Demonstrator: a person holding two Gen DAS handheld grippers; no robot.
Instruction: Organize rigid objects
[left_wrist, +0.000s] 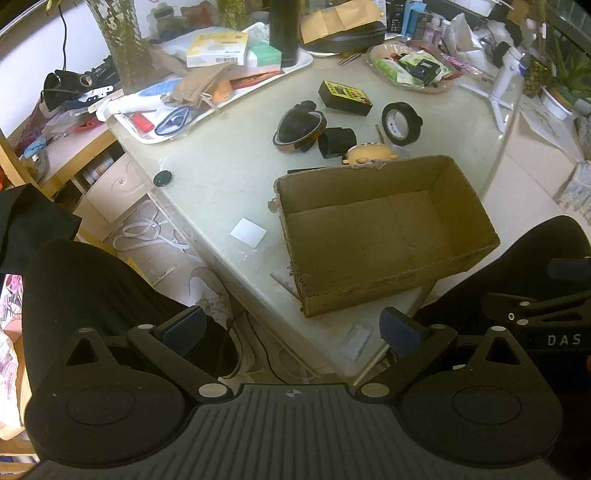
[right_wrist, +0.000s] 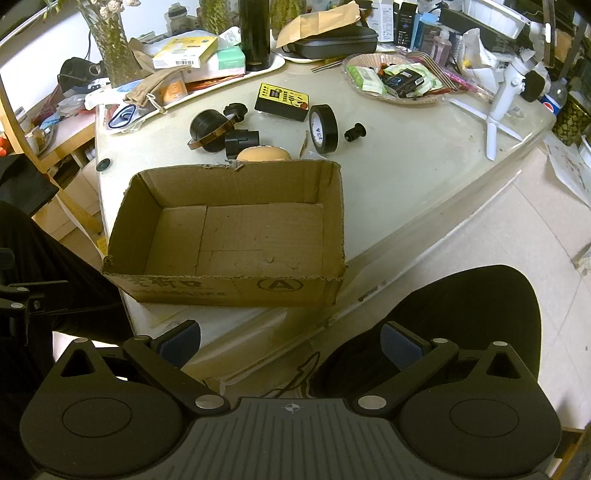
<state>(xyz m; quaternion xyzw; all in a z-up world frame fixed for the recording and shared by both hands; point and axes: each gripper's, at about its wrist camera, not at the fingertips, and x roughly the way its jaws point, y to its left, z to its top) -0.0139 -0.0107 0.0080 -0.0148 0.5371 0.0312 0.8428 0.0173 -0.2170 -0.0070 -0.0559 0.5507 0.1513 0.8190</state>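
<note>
You are holding the left gripper (left_wrist: 293, 330) low, off the near edge of the table (left_wrist: 221, 177), with its blue-padded fingers (left_wrist: 184, 328) spread wide and gripping nothing. The cardboard box (left_wrist: 384, 229) is sitting just ahead of those fingers, slightly to their right, open and bare inside, near the table's front edge.

You are keeping the right gripper (right_wrist: 290, 343) back from the table as well, its fingers (right_wrist: 400, 345) also parted with nothing between them. From this side the box (right_wrist: 229, 236) is lying straight ahead and a little left of the fingers, its printed wall facing you.

The loose pieces are all lying beyond the box's far wall, well clear of both pairs of fingers: a black tape roll (right_wrist: 324, 128) standing on edge, a yellow-faced black box (right_wrist: 282, 101), an amber tape ring (right_wrist: 210, 134) resting around a black cylinder (right_wrist: 204, 125), a second black cylinder (right_wrist: 242, 142), a small black knob (right_wrist: 355, 132), and a tan rounded object (right_wrist: 262, 153) right behind the box's rim. A small black disc (left_wrist: 163, 179) is sitting alone near the table's left edge.
</note>
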